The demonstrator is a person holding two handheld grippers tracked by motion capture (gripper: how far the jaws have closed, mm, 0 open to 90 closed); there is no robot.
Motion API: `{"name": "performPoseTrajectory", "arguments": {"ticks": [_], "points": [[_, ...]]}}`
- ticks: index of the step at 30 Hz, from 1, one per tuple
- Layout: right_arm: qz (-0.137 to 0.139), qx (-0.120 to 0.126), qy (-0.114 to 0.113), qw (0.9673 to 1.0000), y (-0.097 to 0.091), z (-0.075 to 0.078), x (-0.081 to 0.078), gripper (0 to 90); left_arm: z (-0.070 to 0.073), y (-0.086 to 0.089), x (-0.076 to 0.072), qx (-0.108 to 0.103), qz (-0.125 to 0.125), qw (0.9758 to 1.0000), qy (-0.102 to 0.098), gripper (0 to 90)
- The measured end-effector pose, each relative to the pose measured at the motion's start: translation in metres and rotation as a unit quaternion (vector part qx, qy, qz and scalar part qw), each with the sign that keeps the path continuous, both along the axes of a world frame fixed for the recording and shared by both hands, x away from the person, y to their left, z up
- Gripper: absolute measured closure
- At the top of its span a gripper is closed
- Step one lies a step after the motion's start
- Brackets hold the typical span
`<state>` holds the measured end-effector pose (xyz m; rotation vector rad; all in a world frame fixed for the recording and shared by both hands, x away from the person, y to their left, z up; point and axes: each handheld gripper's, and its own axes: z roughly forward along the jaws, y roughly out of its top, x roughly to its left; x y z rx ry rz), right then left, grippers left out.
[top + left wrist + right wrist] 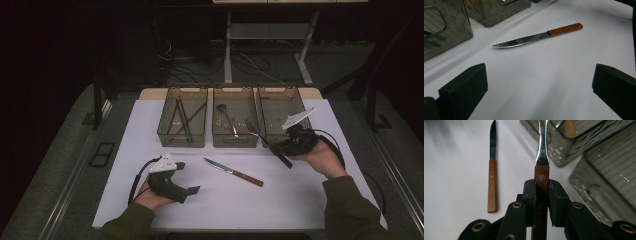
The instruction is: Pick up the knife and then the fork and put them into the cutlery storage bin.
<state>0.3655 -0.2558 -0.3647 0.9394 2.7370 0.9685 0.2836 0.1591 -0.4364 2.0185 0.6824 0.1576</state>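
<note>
High view: you're sorting cutlery; your right gripper (286, 148), right of centre, carries the fork (265, 141) toward the right bin (283, 95). The middle bin (235, 91) holds a spoon.

Left gripper view: jaws wide apart, empty; the knife (536, 36) lies ahead at upper centre.

Right gripper view: jaws clamp the fork's wooden handle; next, I'd judge, lift over the bin wall.

In the right gripper view the fork (542, 150) runs off the top edge, so its tines are cut away, and the lower part of its wooden handle is hidden between the jaws. The knife (492, 170) there loses its tip at the same edge. In the high view the small things on the floor of the middle bin (235, 140) are too small to tell.
</note>
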Motion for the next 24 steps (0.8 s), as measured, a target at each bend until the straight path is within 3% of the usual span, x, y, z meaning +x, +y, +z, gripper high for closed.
{"name": "performPoseTrajectory", "arguments": {"ticks": [13, 24], "points": [[-0.041, 0.012, -0.026, 0.9988, -0.026, 0.038, 0.022, 77.3, -0.002, 0.0, 0.001, -0.005, 0.0, 1.0, 0.003, 0.0], [-0.076, -0.003, -0.033, 0.9966, -0.037, 0.049, 0.049, 77.2, -0.002, 0.002, 0.001, -0.005, -0.006, 1.0, -0.001, 0.0]]}}
